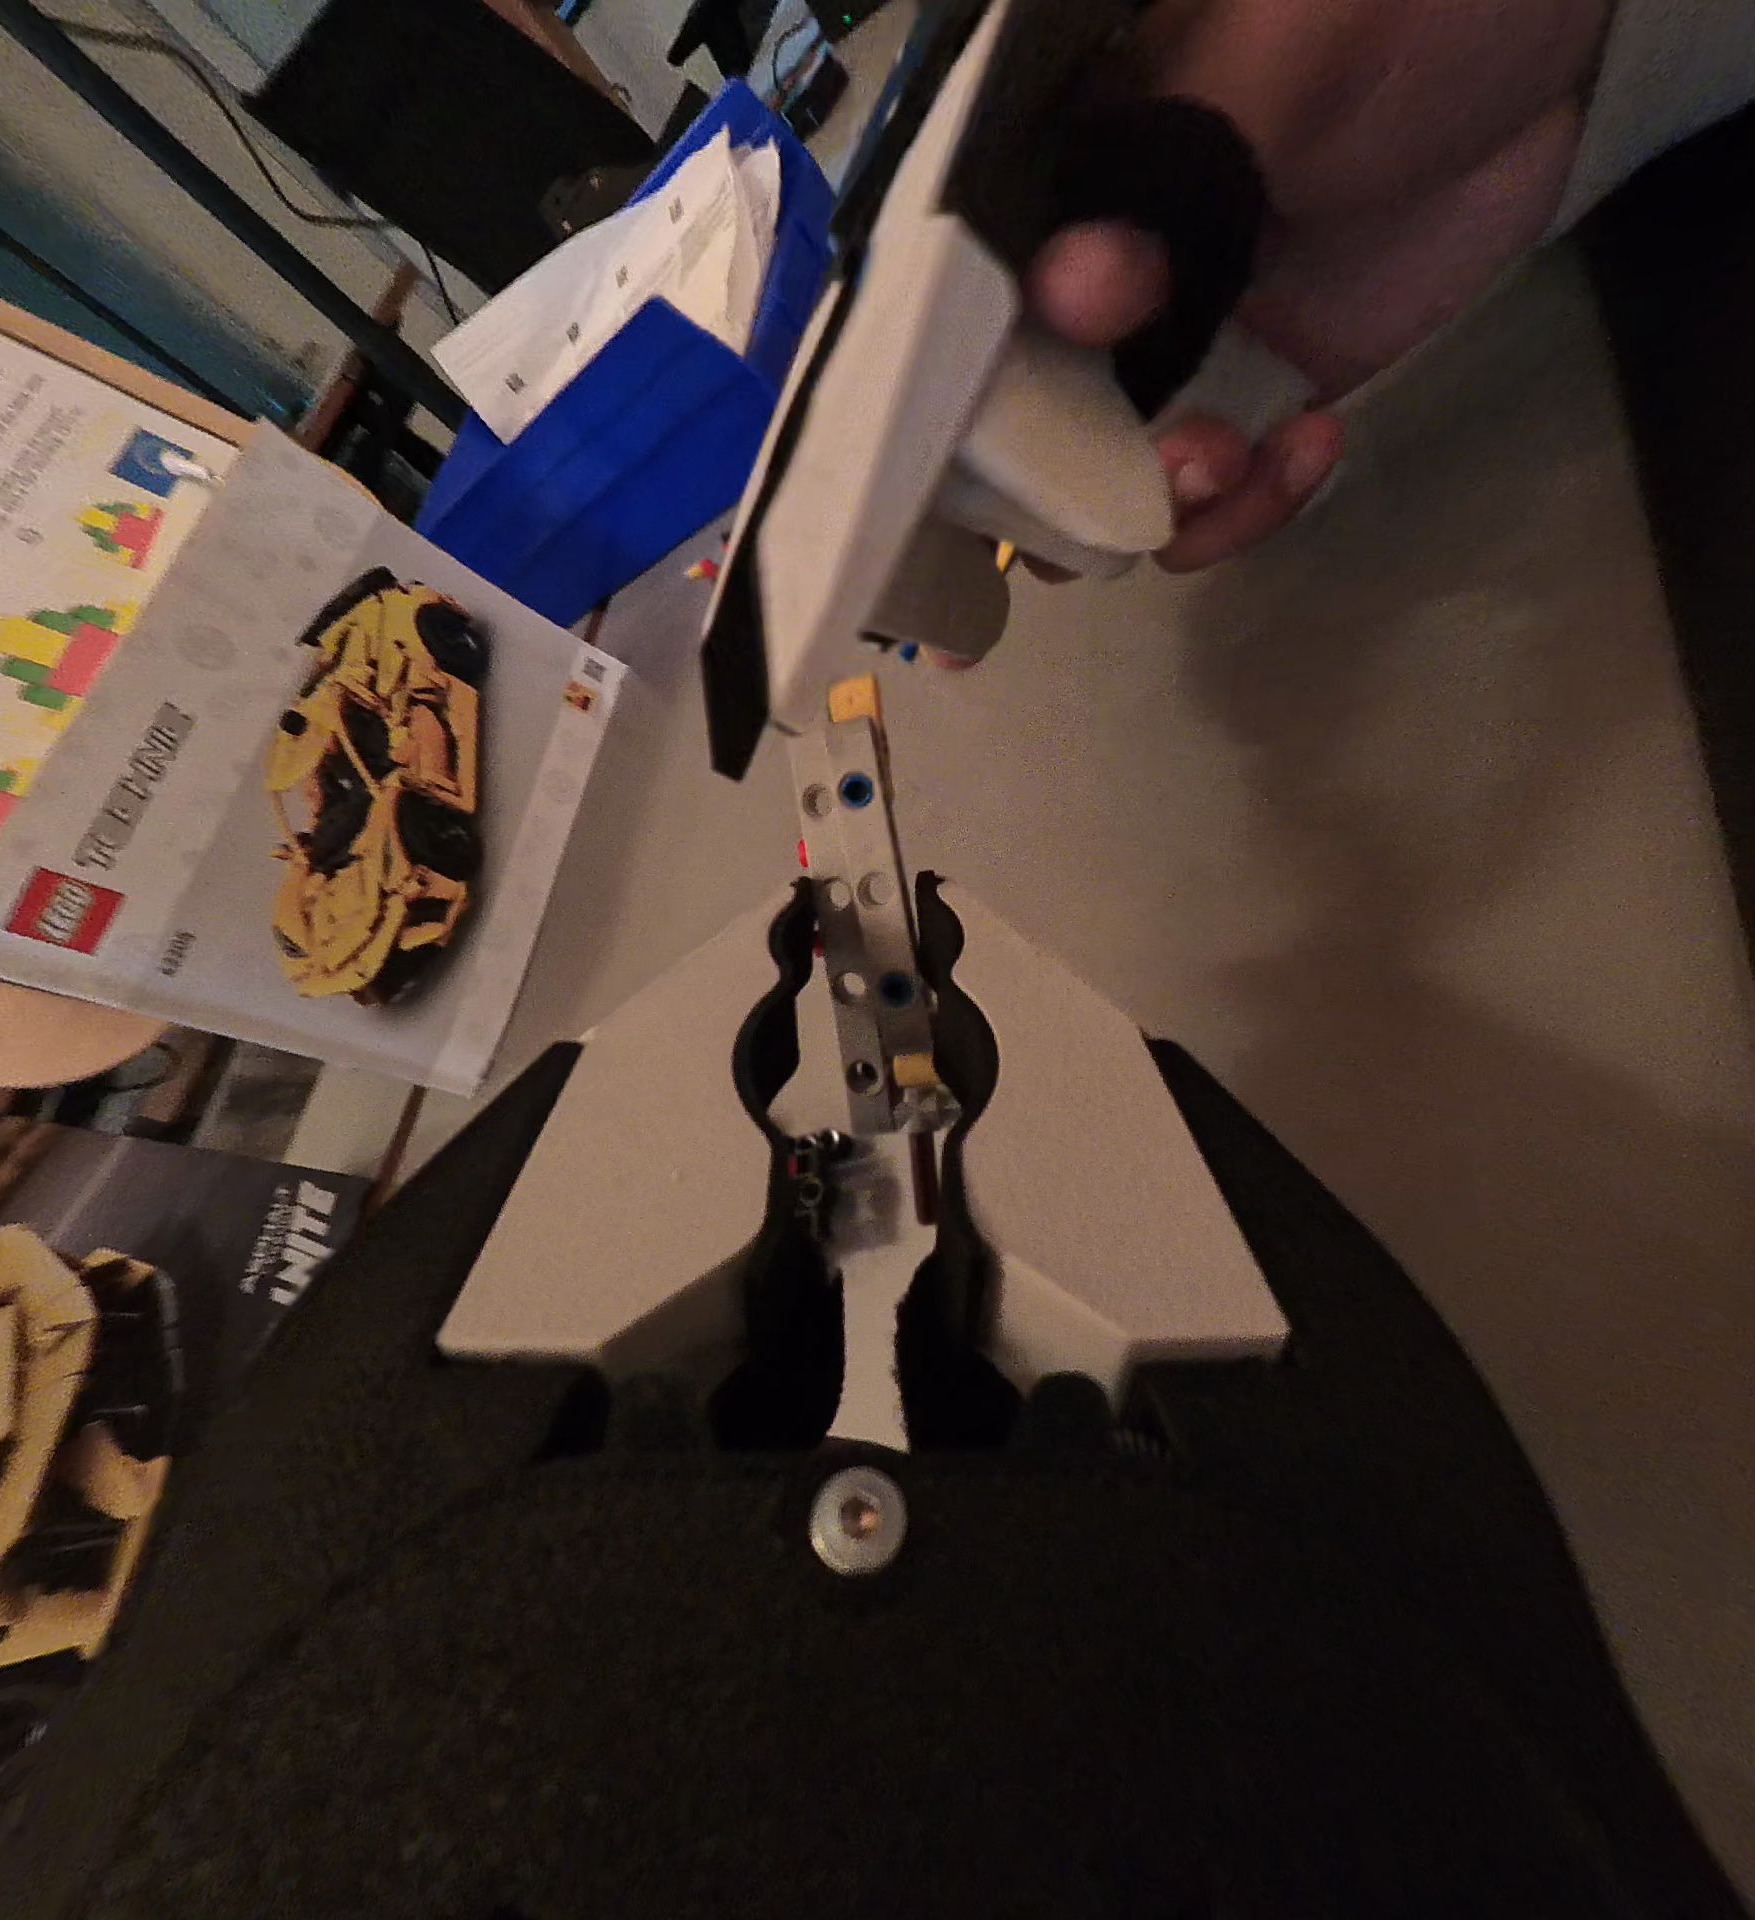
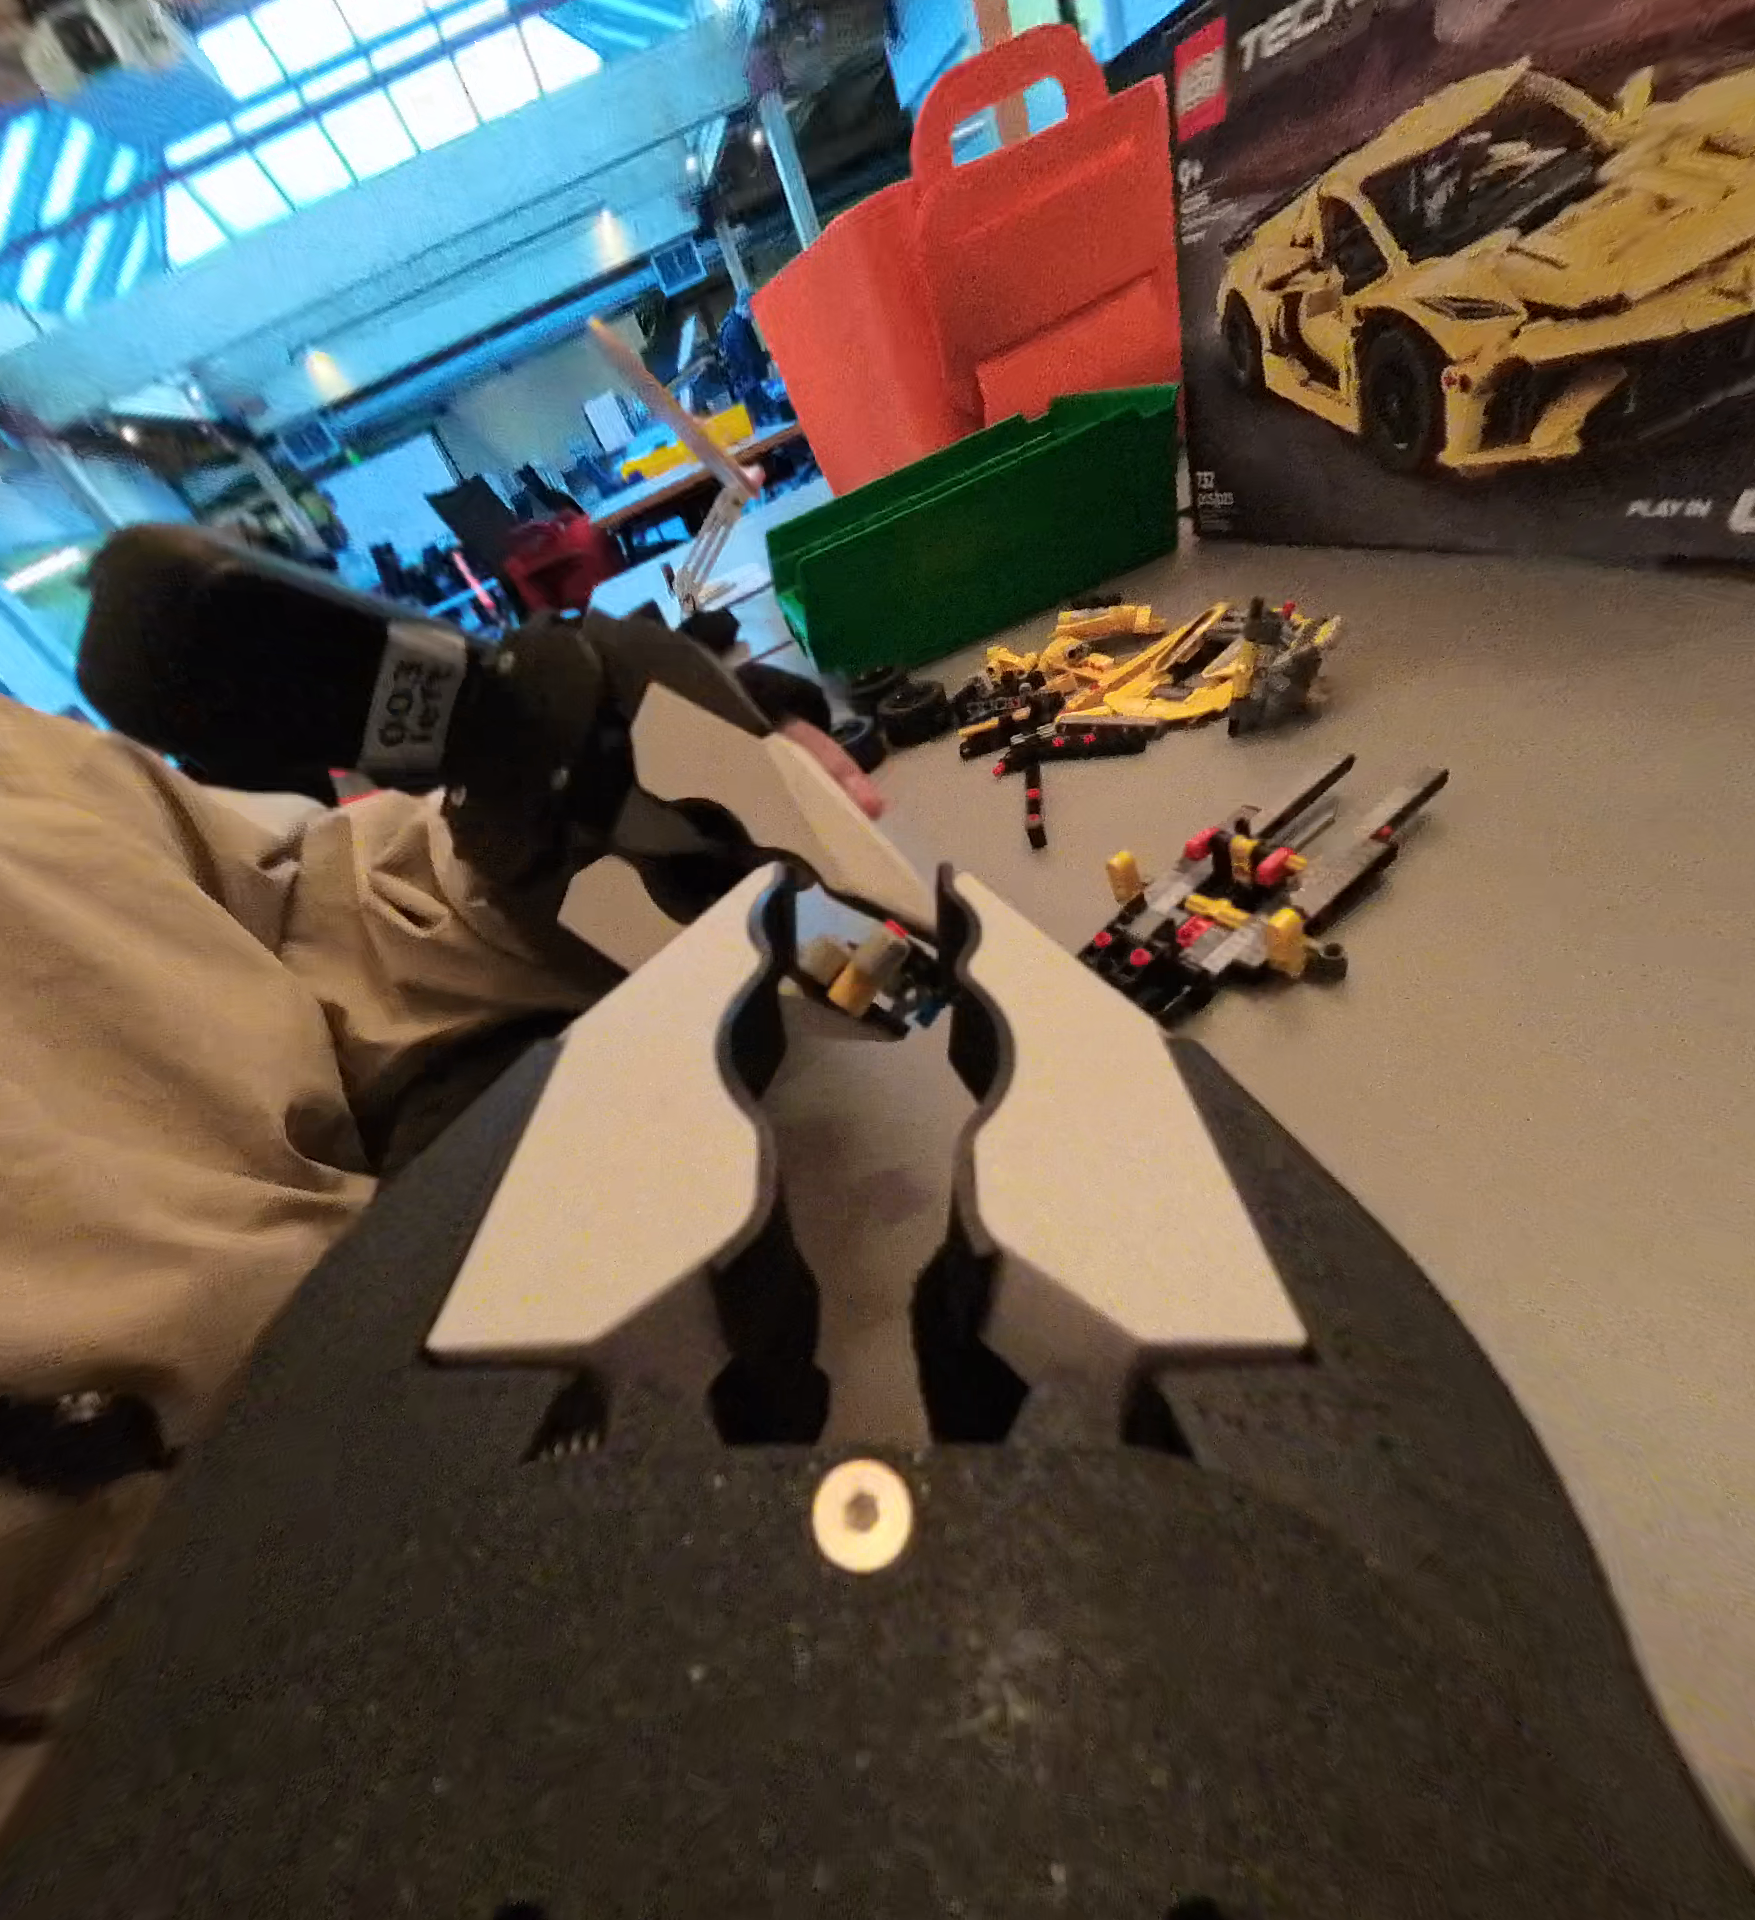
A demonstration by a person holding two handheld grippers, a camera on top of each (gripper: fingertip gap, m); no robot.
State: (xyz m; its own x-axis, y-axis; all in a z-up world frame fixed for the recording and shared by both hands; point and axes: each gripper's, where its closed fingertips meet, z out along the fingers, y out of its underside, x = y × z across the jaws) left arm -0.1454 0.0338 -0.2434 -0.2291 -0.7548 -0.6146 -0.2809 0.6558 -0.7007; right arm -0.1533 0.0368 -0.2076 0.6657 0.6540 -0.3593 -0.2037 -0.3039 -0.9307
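Gripping a blurred grey beam assembly, left gripper.

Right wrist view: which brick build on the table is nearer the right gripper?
The black chassis piece with red and yellow pins, just beyond the right gripper. The yellow-panelled heap lies farther back, by the green bin.

Each gripper is a speckled black printed body carrying two pale grey wedge-shaped fingers with wavy black rubber-lined inner edges. On the left gripper a round silver washer with a hex socket screw sits on the centre line behind the fingers; the right gripper has the same bright screw. Seen from the right wrist view, the left unit ends in a rounded black handle with a grey label band — small dark screws stud its housing. The person wears a loose beige long-sleeved garment — creased at the cuff.
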